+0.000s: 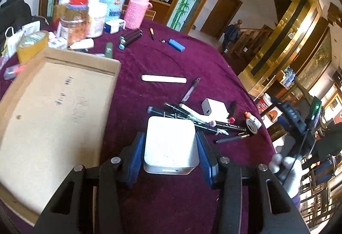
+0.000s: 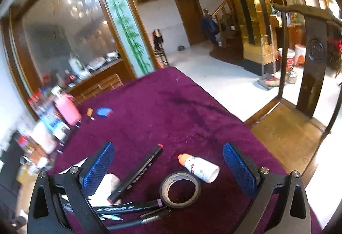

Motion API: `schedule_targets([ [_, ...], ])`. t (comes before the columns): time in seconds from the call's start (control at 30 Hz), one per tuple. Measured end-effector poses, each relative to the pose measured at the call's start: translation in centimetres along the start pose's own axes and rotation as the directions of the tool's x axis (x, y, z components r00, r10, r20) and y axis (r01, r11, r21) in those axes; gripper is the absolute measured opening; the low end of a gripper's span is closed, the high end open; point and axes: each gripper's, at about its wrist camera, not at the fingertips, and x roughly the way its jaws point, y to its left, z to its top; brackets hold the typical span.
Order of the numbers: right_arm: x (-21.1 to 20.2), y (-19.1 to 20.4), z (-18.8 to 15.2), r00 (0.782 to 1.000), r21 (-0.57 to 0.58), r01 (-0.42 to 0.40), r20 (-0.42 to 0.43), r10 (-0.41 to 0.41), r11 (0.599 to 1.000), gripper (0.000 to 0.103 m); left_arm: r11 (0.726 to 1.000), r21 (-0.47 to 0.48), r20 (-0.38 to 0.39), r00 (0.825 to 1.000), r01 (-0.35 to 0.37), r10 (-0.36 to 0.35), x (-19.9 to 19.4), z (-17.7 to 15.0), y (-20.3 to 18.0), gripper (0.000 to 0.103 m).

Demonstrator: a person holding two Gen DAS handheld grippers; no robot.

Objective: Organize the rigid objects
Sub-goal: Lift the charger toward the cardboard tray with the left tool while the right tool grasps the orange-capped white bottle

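Note:
My left gripper [image 1: 170, 145] is shut on a white rounded box [image 1: 170, 144], its blue pads against both sides, just above the purple tablecloth. An open cardboard box [image 1: 53, 118] lies to its left. Beyond the white box lies a heap of pens [image 1: 192, 116], a white charger [image 1: 214, 109], a small white bottle with an orange cap [image 1: 253, 120] and a white stick [image 1: 163, 78]. My right gripper [image 2: 168, 165] is open and empty above a black tape roll [image 2: 180, 189], the white bottle [image 2: 201, 167] and a black marker [image 2: 139, 174].
Jars, a pink sleeved bottle [image 1: 136, 12] and a yellow tape roll [image 1: 32, 45] crowd the table's far left. A blue lighter [image 1: 176, 45] and dark tubes [image 1: 131, 38] lie mid-table. The table edge [image 2: 213, 93] drops to the floor on the right, by a wooden chair [image 2: 299, 110].

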Motion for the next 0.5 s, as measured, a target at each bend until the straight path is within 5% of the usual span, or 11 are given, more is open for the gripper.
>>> schedule_targets([
  [0.2, 0.7, -0.6, 0.9, 0.986, -0.086, -0.003, -0.168, -0.011, 0.996, 0.102, 1.0, -0.005, 0.052, 0.999, 0.002, -0.002, -2.4, -0.4, 2.2, 0.047],
  [0.37, 3.5, 5.0, -0.7, 0.939, -0.117, -0.17, -0.32, 0.125, 0.978, 0.102, 0.999, -0.038, 0.041, 0.999, 0.019, -0.017, -2.0, -0.6, 3.3, 0.047],
  [0.5, 5.4, 8.8, -1.6, 0.924, -0.17, -0.196, -0.361, 0.124, 0.966, 0.102, 0.999, -0.048, 0.045, 0.999, 0.006, -0.004, -2.9, -0.8, 4.5, 0.047],
])
